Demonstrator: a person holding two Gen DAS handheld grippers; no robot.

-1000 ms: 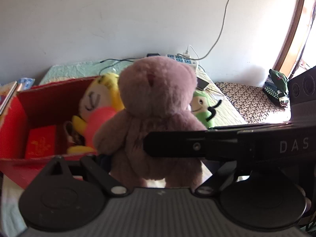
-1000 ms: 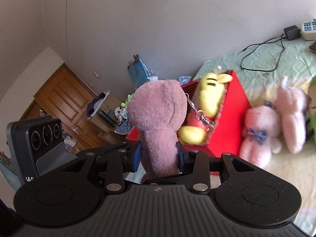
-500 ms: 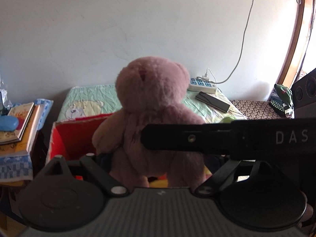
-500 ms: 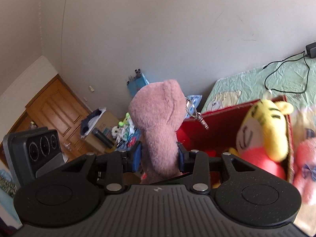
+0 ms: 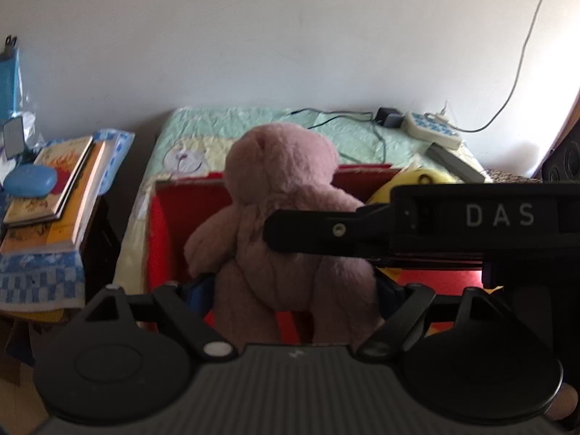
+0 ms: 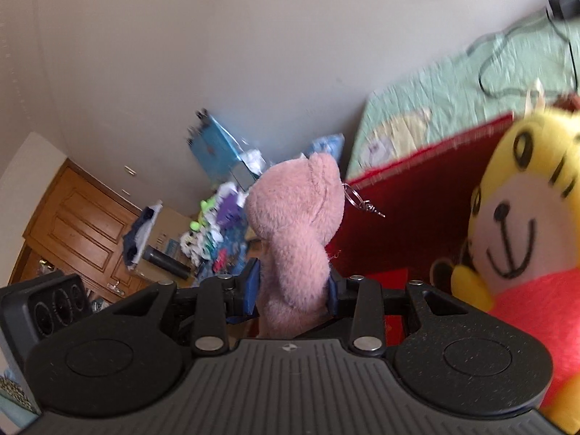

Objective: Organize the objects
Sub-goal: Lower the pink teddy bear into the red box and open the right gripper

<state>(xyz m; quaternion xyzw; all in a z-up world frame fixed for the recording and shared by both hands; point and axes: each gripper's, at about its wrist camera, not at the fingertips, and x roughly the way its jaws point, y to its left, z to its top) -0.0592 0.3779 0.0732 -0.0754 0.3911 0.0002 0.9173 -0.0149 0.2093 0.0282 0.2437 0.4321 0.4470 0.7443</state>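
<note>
While both grippers share one load, the right gripper [image 6: 293, 291] clamps the pink bear [image 6: 295, 232] at the waist, pads pressed into the plush. Left gripper [image 5: 291, 290] straddles the bear's hips and legs; its jaws are closing, blue pads at either flank. Bear upright at frame centre, long axis vertical, head up. Red box [image 5: 161, 232] lies directly behind and below, open; yellow tiger [image 6: 522, 210] fills its right side, left side free. Judged next: lower bear there.
</note>
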